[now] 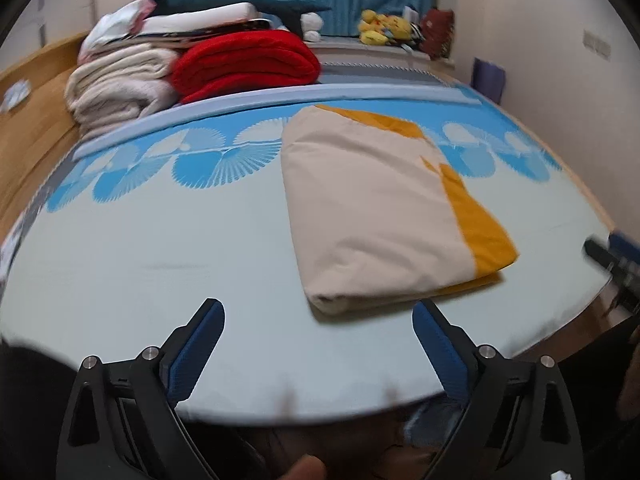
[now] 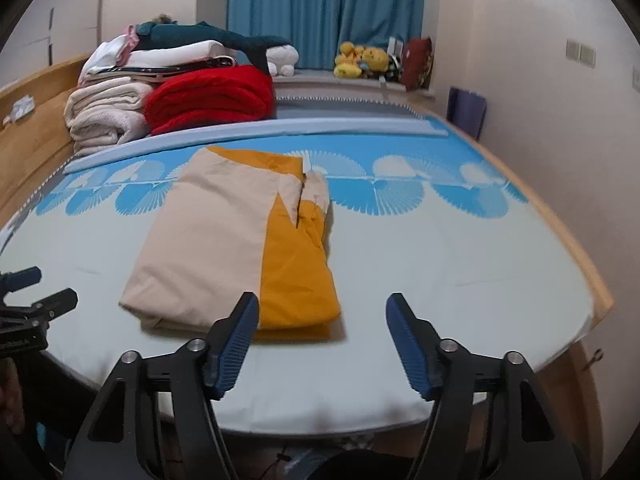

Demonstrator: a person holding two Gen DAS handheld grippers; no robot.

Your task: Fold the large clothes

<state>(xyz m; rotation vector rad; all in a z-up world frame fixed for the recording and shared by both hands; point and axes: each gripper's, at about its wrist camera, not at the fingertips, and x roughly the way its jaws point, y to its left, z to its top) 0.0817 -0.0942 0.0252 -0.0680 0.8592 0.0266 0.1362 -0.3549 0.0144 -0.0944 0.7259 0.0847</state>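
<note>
My left gripper [image 1: 318,320] has its jaws spread wide, with nothing in them. My right gripper [image 2: 322,314] is spread wide and empty too. The folded cream and yellow cloth [image 2: 224,248] lies flat on the bed [image 2: 440,264], in the middle of both views.

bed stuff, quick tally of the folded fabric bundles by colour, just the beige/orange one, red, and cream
beige and orange folded garment: 1
red folded blanket: 1
cream folded blanket: 1
total: 3
</note>
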